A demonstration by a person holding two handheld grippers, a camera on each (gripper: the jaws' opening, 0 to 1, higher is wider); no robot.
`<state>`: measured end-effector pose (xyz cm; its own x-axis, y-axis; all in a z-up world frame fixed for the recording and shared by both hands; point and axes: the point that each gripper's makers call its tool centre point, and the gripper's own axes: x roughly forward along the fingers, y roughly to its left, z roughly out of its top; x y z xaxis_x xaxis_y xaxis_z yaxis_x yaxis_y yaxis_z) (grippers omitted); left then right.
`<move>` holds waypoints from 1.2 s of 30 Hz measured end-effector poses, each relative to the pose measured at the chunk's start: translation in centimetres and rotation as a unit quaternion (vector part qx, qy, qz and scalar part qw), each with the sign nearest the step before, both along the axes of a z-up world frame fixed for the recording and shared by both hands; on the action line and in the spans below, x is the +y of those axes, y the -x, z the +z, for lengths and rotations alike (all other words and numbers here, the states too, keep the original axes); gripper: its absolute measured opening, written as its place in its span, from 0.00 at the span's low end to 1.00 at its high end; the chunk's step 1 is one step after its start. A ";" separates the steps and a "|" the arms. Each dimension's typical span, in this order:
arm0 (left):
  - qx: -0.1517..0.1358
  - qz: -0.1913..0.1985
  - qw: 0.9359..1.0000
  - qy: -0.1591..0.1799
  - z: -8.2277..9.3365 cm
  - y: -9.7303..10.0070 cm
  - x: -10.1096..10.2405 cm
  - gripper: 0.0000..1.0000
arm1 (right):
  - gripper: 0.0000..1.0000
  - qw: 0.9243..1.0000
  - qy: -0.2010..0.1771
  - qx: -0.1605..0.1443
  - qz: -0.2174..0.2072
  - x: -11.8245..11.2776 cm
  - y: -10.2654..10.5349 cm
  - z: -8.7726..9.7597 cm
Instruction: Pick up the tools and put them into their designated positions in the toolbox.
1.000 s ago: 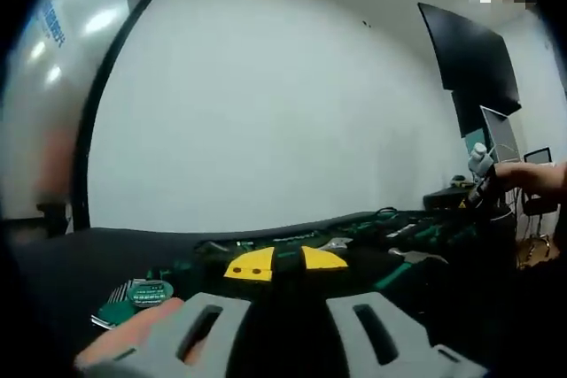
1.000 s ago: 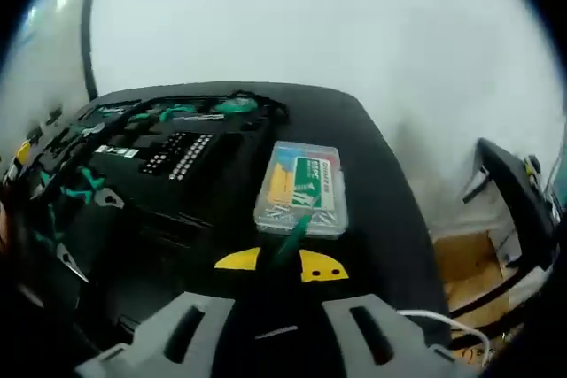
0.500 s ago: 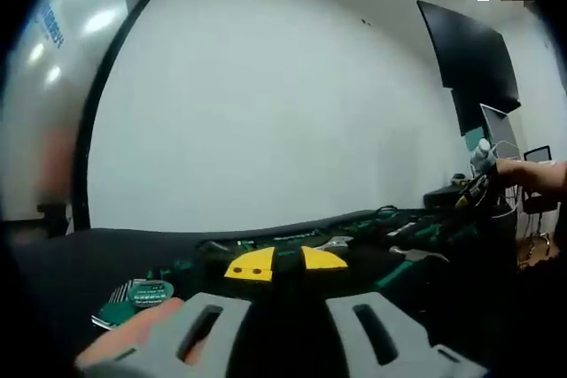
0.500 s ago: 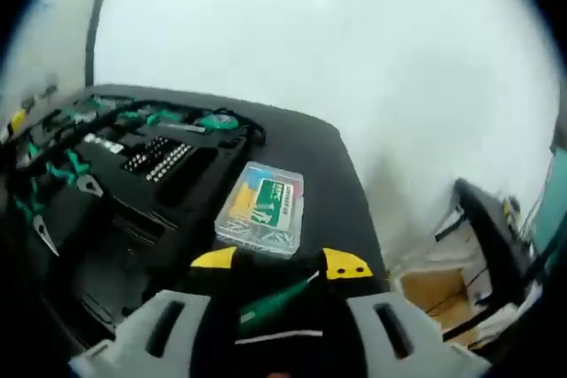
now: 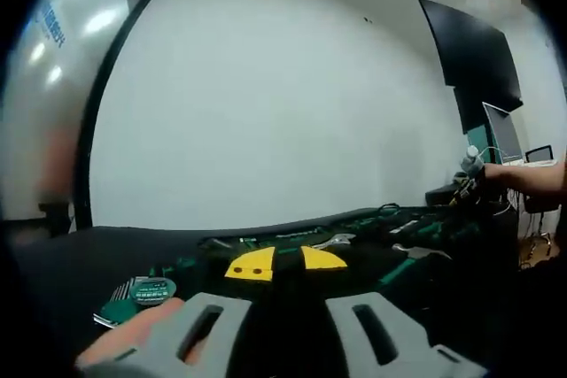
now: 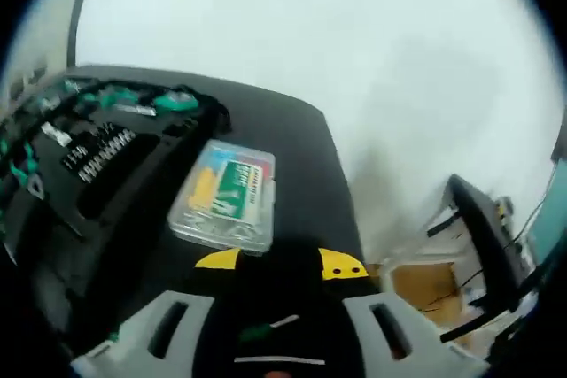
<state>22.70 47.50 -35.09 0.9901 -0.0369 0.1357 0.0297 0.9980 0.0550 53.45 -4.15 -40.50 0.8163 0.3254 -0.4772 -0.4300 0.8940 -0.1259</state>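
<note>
The open black toolbox [image 6: 89, 161] lies on the black table, with green-handled tools and bit rows in its slots. My right gripper [image 6: 280, 263] hovers over the table's right end. A dark tool with a green handle [image 6: 259, 332] sits deep between its jaws, which appear shut on it. Just ahead of the tips lies a clear plastic parts case [image 6: 226, 194] beside the toolbox. My left gripper [image 5: 285, 263] rests low over the table with its yellow-tipped jaws close together and nothing seen between them. Far off lies the toolbox [image 5: 403, 235], with a hand holding the right gripper [image 5: 468, 176] above it.
A round green item [image 5: 151, 289] and a metal wrench [image 5: 332, 242] lie on the table near the left gripper. A dark screen [image 5: 469, 55] hangs on the white wall. Past the table's right edge stand a black frame [image 6: 483, 219] and a cardboard box [image 6: 416, 288].
The right view has swung, so the parts case now sits further left. The right jaws stand wider than a second ago and the green tool lies deeper between them. The left view is nearly unchanged.
</note>
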 end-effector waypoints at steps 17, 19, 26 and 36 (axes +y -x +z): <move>0.005 0.004 1.000 -0.009 -0.2 -0.1 -0.1 0.06 | 0.52 0.984 -0.155 0.081 -0.019 3.7 -1.3 -0.3; 0.006 0.003 1.000 -0.010 -0.2 -0.1 -0.2 0.06 | 0.52 0.978 -0.185 0.092 -0.027 3.1 -1.0 0.7; 0.007 0.002 1.000 -0.013 -0.3 -0.2 -0.2 0.06 | 0.51 0.965 -0.248 0.074 -0.028 1.9 1.3 5.8; 0.009 0.005 1.000 -0.015 -0.4 -0.2 -0.1 0.06 | 0.00 0.974 -0.224 0.004 -0.016 0.8 3.0 11.9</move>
<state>22.91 47.38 -35.46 0.9927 -0.0319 0.1163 0.0220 0.9961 0.0850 50.48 -3.34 -28.57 0.8266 0.4769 -0.2988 -0.4001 0.8714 0.2837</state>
